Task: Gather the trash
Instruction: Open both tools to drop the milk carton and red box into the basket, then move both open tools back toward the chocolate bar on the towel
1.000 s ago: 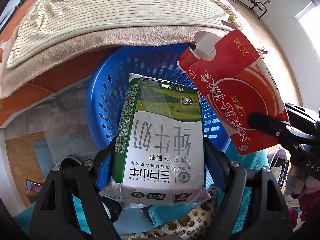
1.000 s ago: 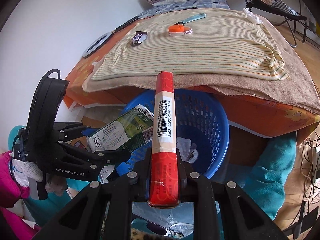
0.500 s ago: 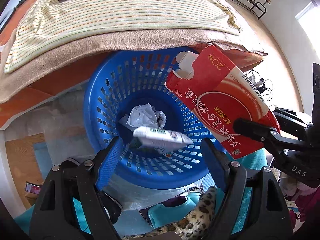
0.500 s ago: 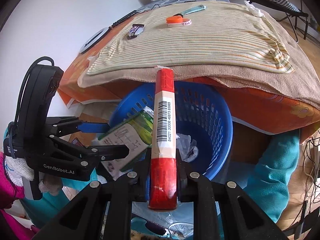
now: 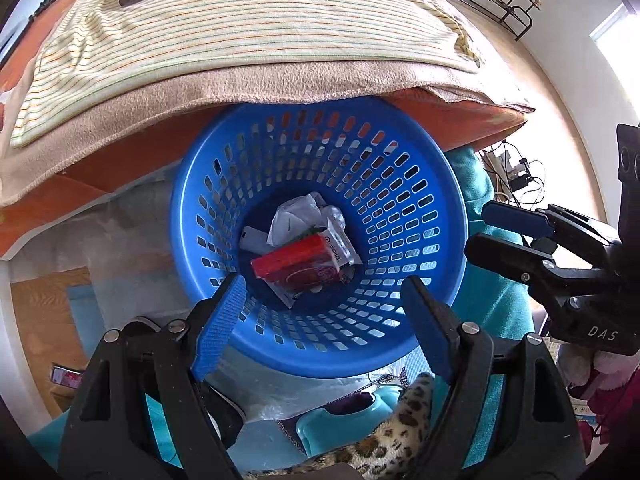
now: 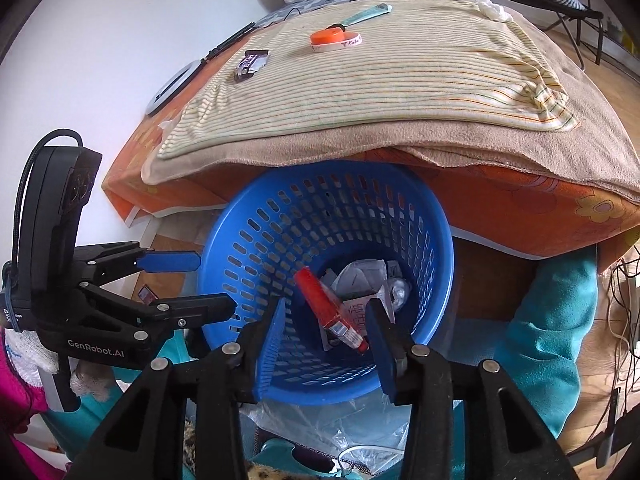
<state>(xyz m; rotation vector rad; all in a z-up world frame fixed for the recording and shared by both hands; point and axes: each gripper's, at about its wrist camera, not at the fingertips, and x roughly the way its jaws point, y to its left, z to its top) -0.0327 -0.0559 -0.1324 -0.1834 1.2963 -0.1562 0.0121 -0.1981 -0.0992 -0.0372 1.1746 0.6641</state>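
Left wrist view looks pretty much straight down into the blue basket [image 5: 320,240], and both cartons are already at the bottom: the red carton [image 5: 296,266] lies slantwise on top of the white milk carton [image 5: 340,246], next to some crumpled white paper [image 5: 296,216]. The left gripper [image 5: 324,312] hangs over the near rim with its jaws spread wide and nothing between them, so it's empty. The right gripper [image 6: 326,344] hovers over the basket too; its jaws are opening right now and the only thing framed between them is the red carton lying down in the basket, clear of the pads, so I'd call that released. What's left to collect looks like it's up on the bed [image 6: 400,92], beyond the basket from both grippers: a dark snack wrapper [image 6: 250,65] towards the left side of the striped blanket [image 5: 260,32], an orange lid with a white band [image 6: 334,40] further back near the middle, and a wad of tissue [image 6: 490,7] at the far right corner. My guess is the left gripper is nearer the wrapper, which lies with its long axis running diagonally away from the basket, and the right one is better placed for the tissue. Either way the next reach goes up and forward over the bed edge, not down.
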